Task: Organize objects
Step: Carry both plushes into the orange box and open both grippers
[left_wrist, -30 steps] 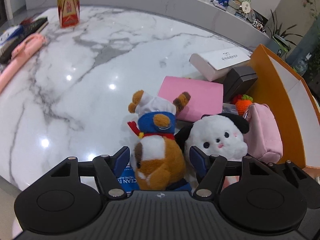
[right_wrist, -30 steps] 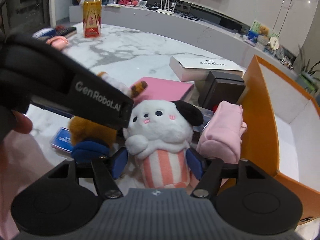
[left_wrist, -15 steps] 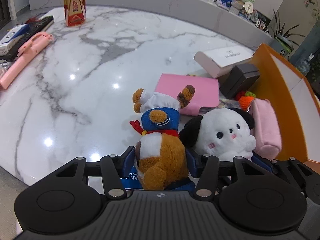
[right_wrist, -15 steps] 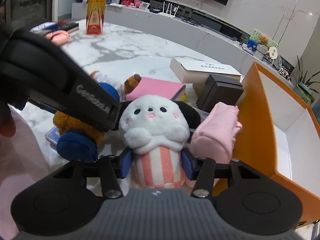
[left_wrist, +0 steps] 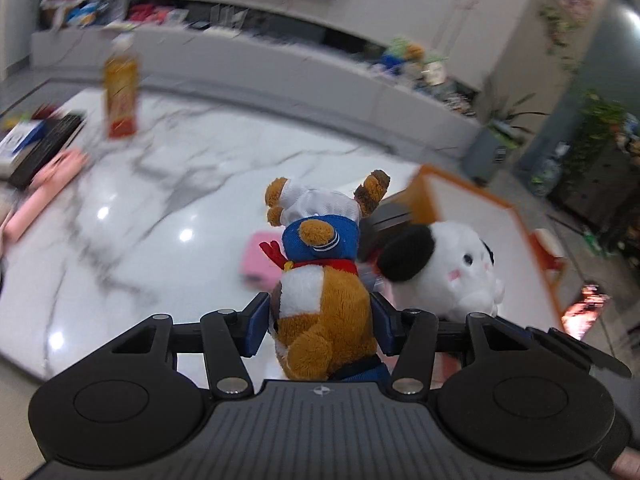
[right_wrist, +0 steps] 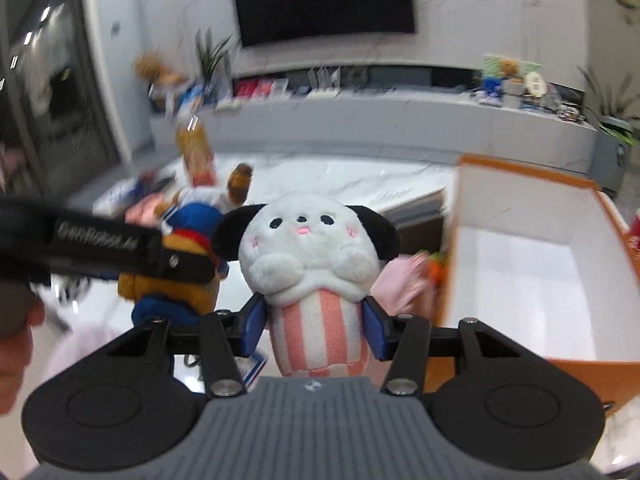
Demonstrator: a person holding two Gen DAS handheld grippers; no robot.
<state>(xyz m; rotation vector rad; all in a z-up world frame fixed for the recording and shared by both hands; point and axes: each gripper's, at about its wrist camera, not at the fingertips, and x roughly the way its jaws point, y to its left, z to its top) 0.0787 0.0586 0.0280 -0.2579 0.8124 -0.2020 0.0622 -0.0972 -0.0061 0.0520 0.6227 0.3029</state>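
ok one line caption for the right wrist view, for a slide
Right hand-held gripper shut on the white puppy plush, lifted beside the open orange box.

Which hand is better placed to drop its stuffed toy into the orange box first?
Right, probably. The right gripper holds the white dog plush right beside the open orange box. The left gripper, holding the brown plush, sits farther from it.

blurred bottle (left_wrist: 121,92), half-hidden pink pouch (right_wrist: 404,284)
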